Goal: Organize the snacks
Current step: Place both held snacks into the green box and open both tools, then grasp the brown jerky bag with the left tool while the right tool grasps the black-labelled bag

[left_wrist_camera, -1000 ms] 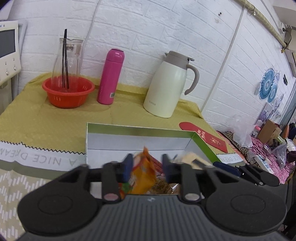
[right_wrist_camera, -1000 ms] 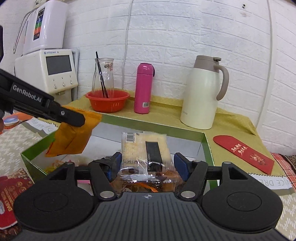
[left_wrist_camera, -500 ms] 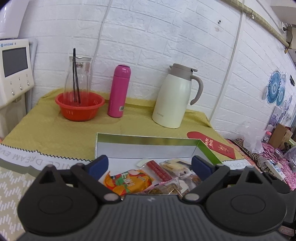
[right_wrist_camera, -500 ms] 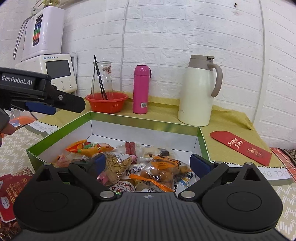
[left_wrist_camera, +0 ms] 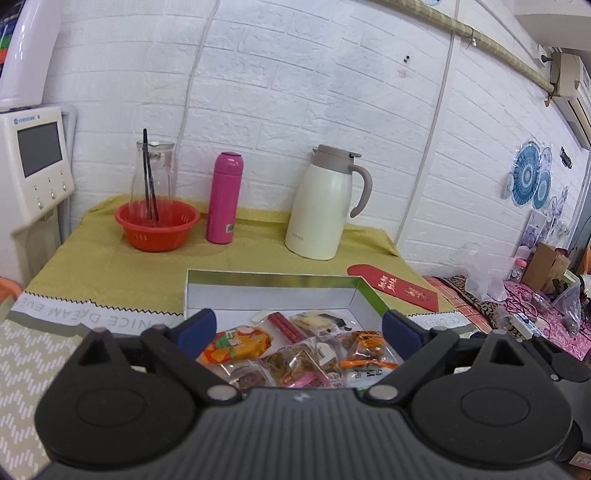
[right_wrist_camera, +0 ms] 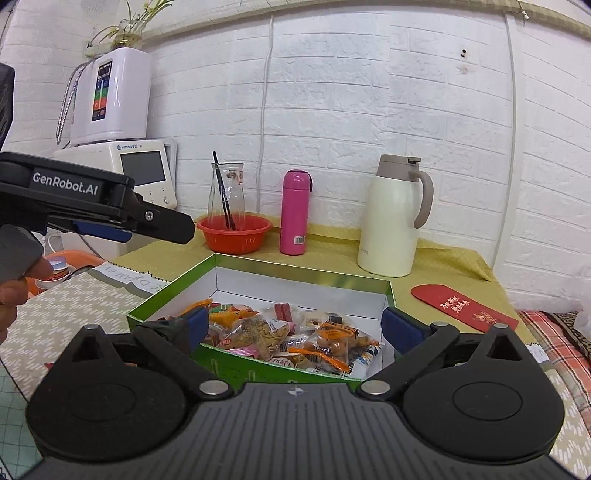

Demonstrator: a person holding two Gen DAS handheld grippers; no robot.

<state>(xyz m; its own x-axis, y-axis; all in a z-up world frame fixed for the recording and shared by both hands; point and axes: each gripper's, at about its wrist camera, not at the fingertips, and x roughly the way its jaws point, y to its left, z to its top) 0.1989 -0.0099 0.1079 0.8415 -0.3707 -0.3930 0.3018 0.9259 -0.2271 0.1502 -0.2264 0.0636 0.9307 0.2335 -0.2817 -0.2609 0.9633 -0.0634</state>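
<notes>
Both grippers, left (left_wrist_camera: 297,326) & right (right_wrist_camera: 295,326), now gape wide w/ nothing held; a sec ago each pinched a packet. Snacks (right_wrist_camera: 291,336) lie in green box (right_wrist_camera: 295,275) at 12 o'clock. Drop done, prob. fetch more.

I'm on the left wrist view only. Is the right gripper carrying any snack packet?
Observer: No. The right gripper is open, with nothing between its jaws.
Operator: What sits on top of the white screen unit?
Observer: A tall white water purifier with a coloured front panel; a green plant stands on it.
Operator: Who has the left gripper?
Observer: A bare hand at the frame's left edge holds the left gripper by its handle.
</notes>
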